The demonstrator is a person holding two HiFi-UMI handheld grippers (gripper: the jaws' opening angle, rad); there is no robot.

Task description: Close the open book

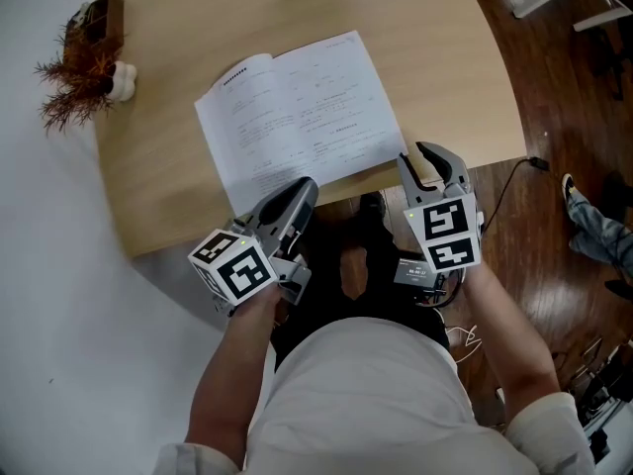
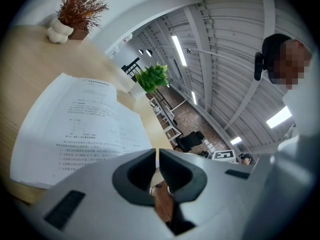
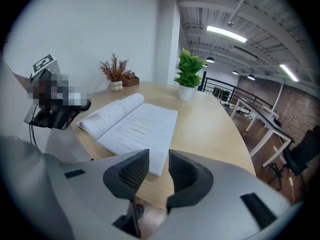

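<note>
An open book (image 1: 297,117) with white printed pages lies flat on the light wooden table (image 1: 168,196), close to the near edge. It also shows as the book (image 2: 75,129) and the book (image 3: 132,121) in the gripper views. My left gripper (image 1: 303,190) hovers at the book's near left corner, jaws pressed together with nothing between them (image 2: 156,156). My right gripper (image 1: 423,158) sits just off the book's near right corner at the table's edge. Its jaws stand a little apart and empty (image 3: 159,161).
A dried reddish plant (image 1: 84,72) in a small white pot stands at the table's far left corner. A green potted plant (image 3: 189,74) stands at the far side. Beyond the curved right edge is wooden floor with a cable and someone's leg (image 1: 593,228).
</note>
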